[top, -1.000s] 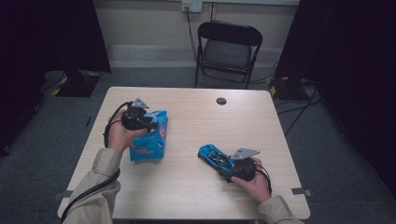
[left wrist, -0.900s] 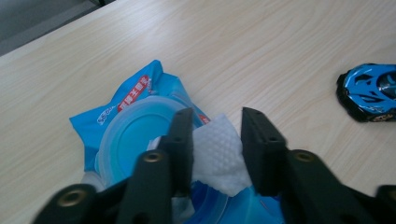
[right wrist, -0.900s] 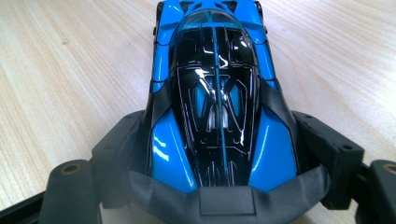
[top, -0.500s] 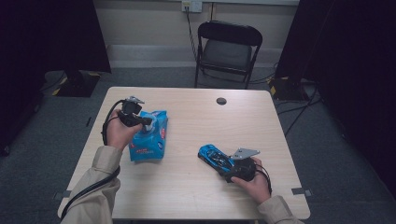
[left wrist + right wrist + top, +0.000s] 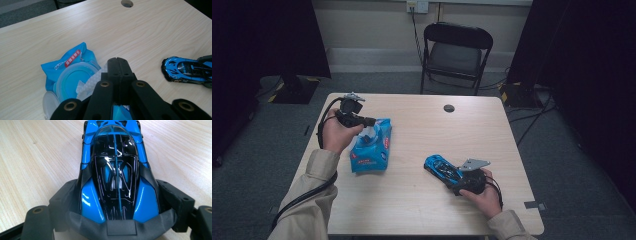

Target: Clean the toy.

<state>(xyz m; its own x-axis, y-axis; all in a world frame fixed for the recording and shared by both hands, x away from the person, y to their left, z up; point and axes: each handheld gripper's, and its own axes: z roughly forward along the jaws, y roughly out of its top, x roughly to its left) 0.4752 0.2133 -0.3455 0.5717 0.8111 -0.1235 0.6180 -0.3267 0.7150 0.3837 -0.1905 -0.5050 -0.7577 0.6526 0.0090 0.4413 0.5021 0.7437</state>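
the left gripper (image 5: 119,65) has its jaws closed on a white wipe (image 5: 86,86) drawn up from the blue wipes pack (image 5: 371,145) (lid open) on the table (image 5: 422,205). the right gripper (image 5: 117,202) clamps a blue toy car (image 5: 113,170) by its sides, resting on the table.

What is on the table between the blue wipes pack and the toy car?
Nothing: between the wipes pack and the toy car there is bare table, seen in the high view and the left gripper view.
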